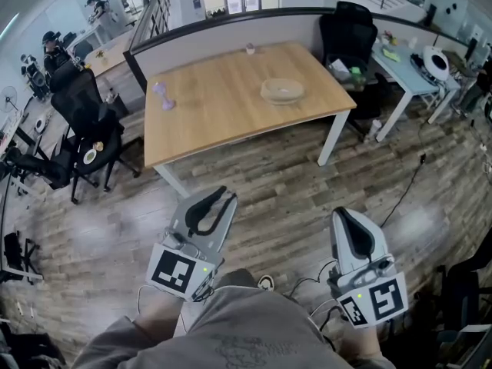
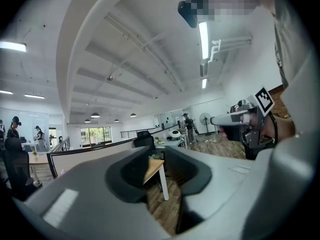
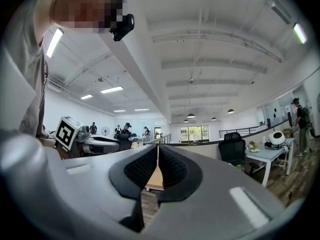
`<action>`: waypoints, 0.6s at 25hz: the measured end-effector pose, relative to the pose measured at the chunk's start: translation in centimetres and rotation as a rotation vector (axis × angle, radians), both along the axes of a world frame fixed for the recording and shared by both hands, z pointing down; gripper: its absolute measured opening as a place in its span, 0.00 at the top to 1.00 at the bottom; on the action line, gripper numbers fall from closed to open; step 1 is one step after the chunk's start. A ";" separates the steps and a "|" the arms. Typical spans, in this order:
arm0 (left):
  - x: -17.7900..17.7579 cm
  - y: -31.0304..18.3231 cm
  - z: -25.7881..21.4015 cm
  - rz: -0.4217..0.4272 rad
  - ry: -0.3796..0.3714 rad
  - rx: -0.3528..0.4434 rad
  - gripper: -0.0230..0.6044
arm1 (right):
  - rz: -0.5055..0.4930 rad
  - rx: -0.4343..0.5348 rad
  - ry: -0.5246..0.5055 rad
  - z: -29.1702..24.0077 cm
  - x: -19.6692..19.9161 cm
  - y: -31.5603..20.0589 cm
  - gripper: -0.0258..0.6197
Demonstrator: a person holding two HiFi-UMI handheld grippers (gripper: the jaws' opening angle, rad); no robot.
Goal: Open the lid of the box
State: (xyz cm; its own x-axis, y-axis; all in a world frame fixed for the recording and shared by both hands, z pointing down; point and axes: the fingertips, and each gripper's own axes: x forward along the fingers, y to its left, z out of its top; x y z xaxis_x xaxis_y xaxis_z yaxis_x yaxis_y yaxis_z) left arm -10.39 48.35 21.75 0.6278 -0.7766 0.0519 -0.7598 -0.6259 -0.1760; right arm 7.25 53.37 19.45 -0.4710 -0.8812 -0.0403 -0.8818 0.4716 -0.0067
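Well, the print on show is a black-and-white square marker on each gripper's cube. The left gripper (image 1: 224, 196) sits close to the person's body over the wood floor (image 1: 277, 183), level, with its jaws all but together and nothing in them. The right gripper (image 1: 343, 215) beside it is much the same, pads closed to a thin slit, empty. Well ahead of both, the round tan box (image 1: 282, 91) sits on the wooden table (image 1: 223, 118), lid on. A purple dumbbell (image 1: 162, 96) lies further over, ahead of the left gripper.
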 end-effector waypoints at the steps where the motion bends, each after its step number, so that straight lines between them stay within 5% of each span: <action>1: 0.2 0.0 0.2 -0.010 -0.007 -0.010 0.68 | -0.001 -0.003 0.001 0.2 0.1 0.1 0.93; 2: 0.3 0.0 0.5 -0.020 -0.017 -0.026 0.49 | -0.001 -0.008 0.001 0.4 0.1 0.1 0.93; 5: 0.6 0.0 1.0 -0.026 -0.035 -0.049 0.31 | -0.003 -0.021 -0.008 0.8 0.2 0.0 0.93; 15: 0.7 -3.5 1.5 -0.013 -0.038 -0.053 0.29 | -0.004 -0.037 0.001 1.5 0.5 -3.4 0.93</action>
State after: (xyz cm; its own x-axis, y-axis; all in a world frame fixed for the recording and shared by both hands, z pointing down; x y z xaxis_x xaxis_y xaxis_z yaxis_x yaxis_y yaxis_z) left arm -9.67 44.88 23.26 0.6143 -0.7804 0.1168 -0.7616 -0.6251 -0.1712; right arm 7.72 50.01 20.90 -0.4747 -0.8801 -0.0075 -0.8798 0.4748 -0.0235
